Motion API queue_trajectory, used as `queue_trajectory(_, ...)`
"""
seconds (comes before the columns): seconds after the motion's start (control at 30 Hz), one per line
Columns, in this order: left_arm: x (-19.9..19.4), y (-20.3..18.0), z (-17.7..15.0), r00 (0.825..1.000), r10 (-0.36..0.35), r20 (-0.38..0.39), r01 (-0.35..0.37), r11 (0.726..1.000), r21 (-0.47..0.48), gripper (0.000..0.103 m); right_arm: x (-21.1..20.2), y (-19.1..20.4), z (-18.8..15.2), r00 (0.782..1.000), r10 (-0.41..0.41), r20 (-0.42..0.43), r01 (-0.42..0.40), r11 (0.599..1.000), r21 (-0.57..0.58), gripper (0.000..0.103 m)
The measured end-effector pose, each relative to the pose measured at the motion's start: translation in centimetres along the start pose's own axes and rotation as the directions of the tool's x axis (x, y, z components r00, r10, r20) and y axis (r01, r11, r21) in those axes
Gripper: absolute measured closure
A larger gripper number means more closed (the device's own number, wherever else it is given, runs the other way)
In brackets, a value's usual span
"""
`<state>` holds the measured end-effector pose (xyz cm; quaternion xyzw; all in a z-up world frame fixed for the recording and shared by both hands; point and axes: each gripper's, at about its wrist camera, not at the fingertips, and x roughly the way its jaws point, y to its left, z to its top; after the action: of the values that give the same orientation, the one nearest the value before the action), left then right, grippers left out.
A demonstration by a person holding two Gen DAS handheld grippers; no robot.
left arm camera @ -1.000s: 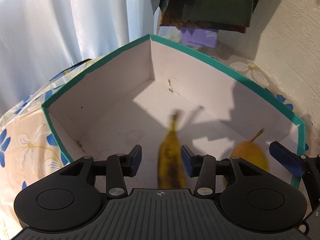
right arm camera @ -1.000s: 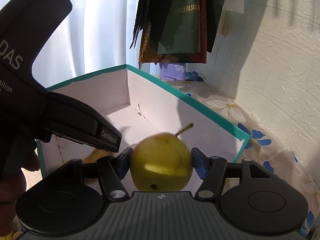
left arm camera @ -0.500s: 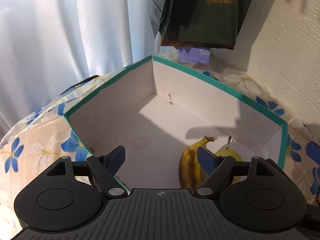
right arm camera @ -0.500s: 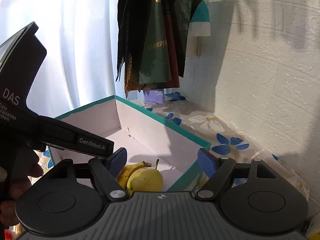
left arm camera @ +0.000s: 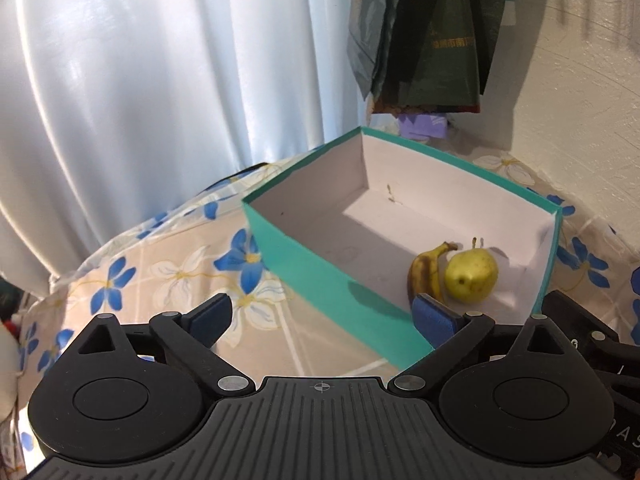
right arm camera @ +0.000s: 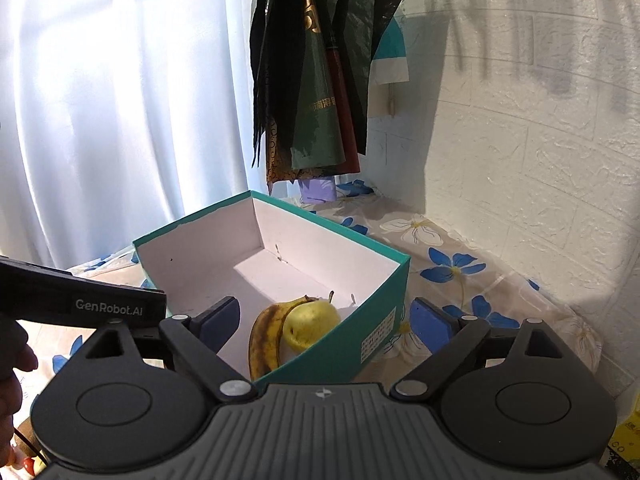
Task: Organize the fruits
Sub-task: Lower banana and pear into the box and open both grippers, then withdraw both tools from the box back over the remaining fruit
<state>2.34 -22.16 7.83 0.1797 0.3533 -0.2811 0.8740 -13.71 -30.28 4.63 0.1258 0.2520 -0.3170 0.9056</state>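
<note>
- Left gripper (left arm camera: pixel 322 314): I hold its fingers wide apart with nothing between them; it hangs above the flowered cloth (left arm camera: pixel 180 276), outside the long near wall of the box (left arm camera: pixel 332 276).
- Right gripper (right arm camera: pixel 324 320): its fingers are likewise spread and empty, raised over the near end of the box (right arm camera: pixel 384 316), which they straddle in view without touching.
- Banana (left arm camera: pixel 426 274): it lies on the box floor in the near right corner, stem pointing toward the far wall, its skin browned in patches.
- Pear (left arm camera: pixel 472 276): it rests in the same corner, touching the banana on its right side, between the banana and the end wall, stem up.
- Box: teal outside, white inside; the rest of its floor is bare. It sits on the table, near the curtain (left arm camera: pixel 160 80) and the white wall (right arm camera: pixel 520 160).
- Step in hand, as I judge it: both fruits are placed and released; I am at the retreat after the drop.
- Next move, as I judge it: no other fruit shows in either view, so I cannot tell whether any remains. If one does, I must turn a gripper away from the box to find it, keeping the fingers spread for the approach; if not, both grippers need only clear the box rim.
</note>
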Motion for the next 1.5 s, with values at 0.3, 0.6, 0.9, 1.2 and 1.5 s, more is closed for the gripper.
queue_trajectory(0.3,-3.4,3.3,-4.1,0.999,0.029,-0.036,-0.031,0.998,-0.046,0.003,-2.9,2.2,-1.6,0.998,0.062,-0.024,-0.063,0.998,-0.027,0.008)
queue_trajectory(0.6,-6.0,7.2,-8.3,0.996,0.076,-0.05,-0.082,0.99,-0.112,0.003,-4.8,5.8,-3.4,0.989,0.138,-0.059,-0.143,0.986,-0.085,0.008)
queue_trajectory(0.9,-6.7,13.3,-13.8,0.982,0.14,-0.124,-0.166,0.958,-0.232,0.003,-5.2,8.9,-5.5,0.974,0.187,-0.127,-0.205,0.967,-0.152,0.008)
queue_trajectory(1.2,-5.9,17.7,-18.1,0.968,0.148,-0.203,-0.208,0.925,-0.318,0.003,-4.5,11.2,-8.1,0.948,0.221,-0.23,-0.266,0.946,-0.187,0.008)
queue_trajectory(1.5,-4.6,20.1,-19.8,0.964,0.162,-0.21,-0.228,0.911,-0.344,0.003,-3.4,13.5,-9.0,0.921,0.265,-0.287,-0.328,0.923,-0.202,0.008)
